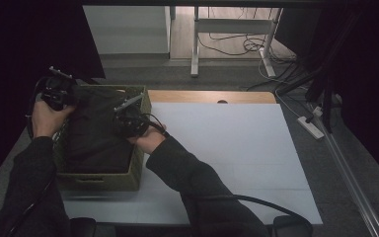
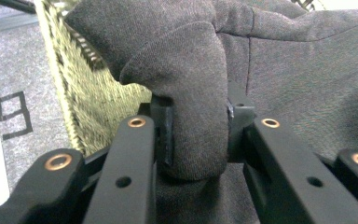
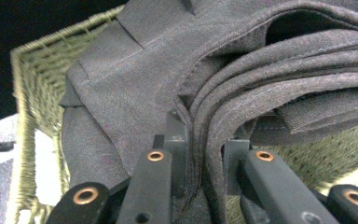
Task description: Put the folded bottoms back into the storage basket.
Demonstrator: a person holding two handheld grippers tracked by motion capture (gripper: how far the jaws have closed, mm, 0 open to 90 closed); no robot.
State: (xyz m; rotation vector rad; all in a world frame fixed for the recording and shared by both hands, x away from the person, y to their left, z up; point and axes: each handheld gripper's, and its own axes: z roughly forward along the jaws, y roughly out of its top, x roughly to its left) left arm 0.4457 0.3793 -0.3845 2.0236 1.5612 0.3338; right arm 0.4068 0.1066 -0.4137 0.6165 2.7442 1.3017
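Dark grey folded garment [image 1: 98,131] held over and partly inside a woven basket [image 1: 106,180] at the left end of the white worktop [image 1: 237,148]. The left tool [image 2: 196,135] is clenched on a thick rolled fold of the cloth at the basket's far-left corner; the right tool [image 3: 200,158] is clenched on a stack of several folded layers near the basket's right wall. In the high view both tools, left [image 1: 59,94] and right [image 1: 131,121], sit low at the basket's mouth with the garment spread between them.

Likely risks, as judged from this moment: the right tool's bite takes several layers at their edge, so an inner layer may slip free and the fold come undone; the left tool sits just beside the woven wall [image 2: 88,93], where a jaw or the cloth could catch on the weave and drag or tip the basket.

Room for movement: the garment nearly spans the basket wall to wall, leaving little sideways margin inside. The worktop to the right of the basket is bare and broad; the basket stands near the worktop's left and front edges.
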